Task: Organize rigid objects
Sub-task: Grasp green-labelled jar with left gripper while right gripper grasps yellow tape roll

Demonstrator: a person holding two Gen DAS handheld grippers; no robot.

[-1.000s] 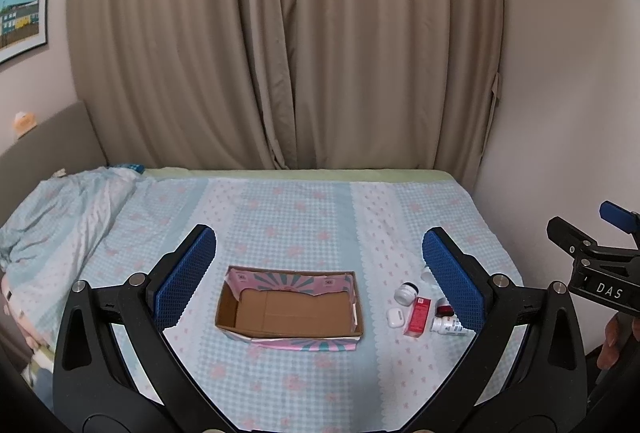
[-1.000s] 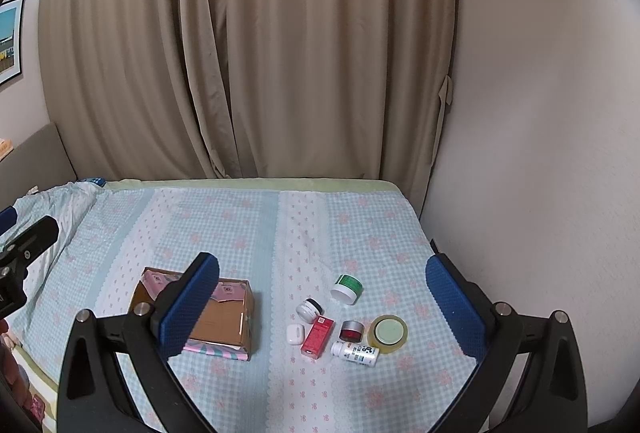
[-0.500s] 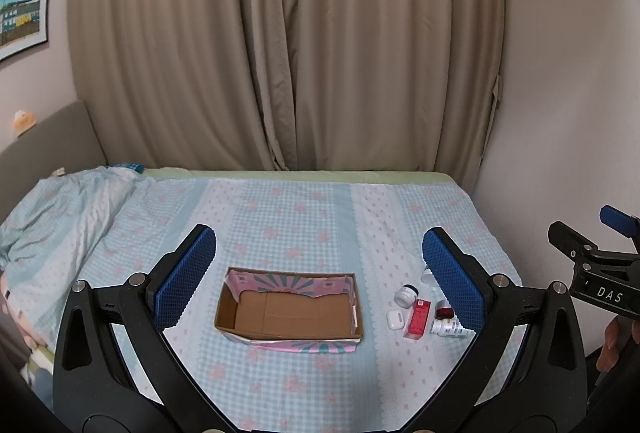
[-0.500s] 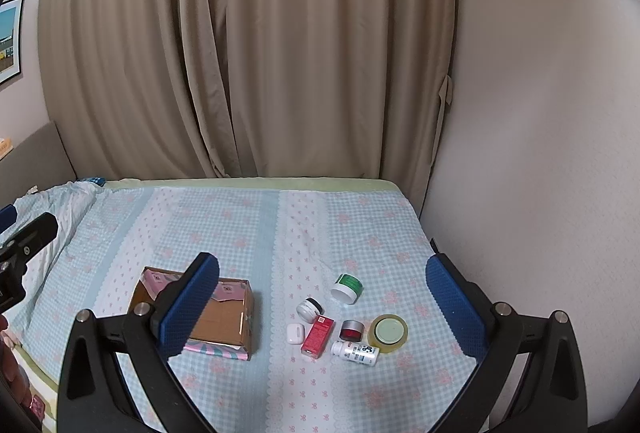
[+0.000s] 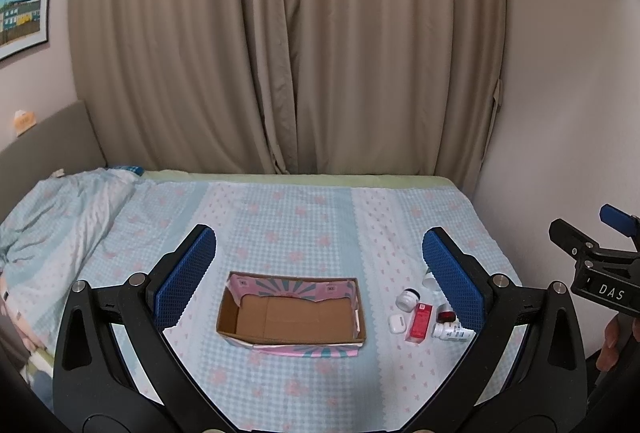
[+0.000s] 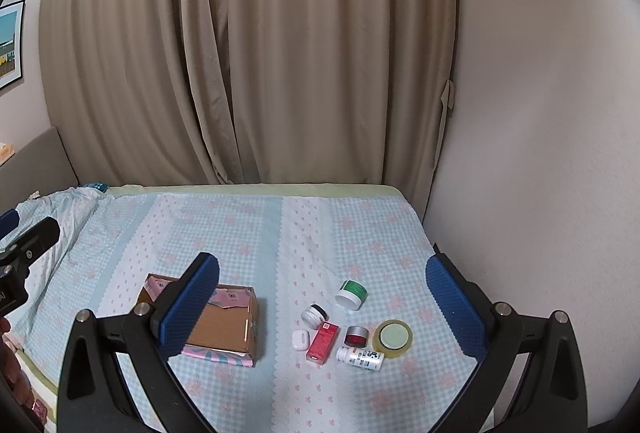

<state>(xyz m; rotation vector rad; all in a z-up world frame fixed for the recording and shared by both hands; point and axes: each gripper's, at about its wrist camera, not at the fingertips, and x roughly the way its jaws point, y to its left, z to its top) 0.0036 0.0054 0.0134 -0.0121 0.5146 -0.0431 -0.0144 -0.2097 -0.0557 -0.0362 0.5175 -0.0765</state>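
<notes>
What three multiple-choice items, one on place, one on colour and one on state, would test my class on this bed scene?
1. Where do the small items lie relative to the cardboard box?
A. inside it
B. on the bedspread to its right
C. on the pillow

2. What colour is the lid of the jar farthest back?
A. green
B. yellow
C. black

3. How is the right hand-held gripper?
A. shut on the jar
B. shut, empty
C. open

B: the box interior is bare. A: its lid is green. C: its blue pads stand wide apart, holding nothing.
</notes>
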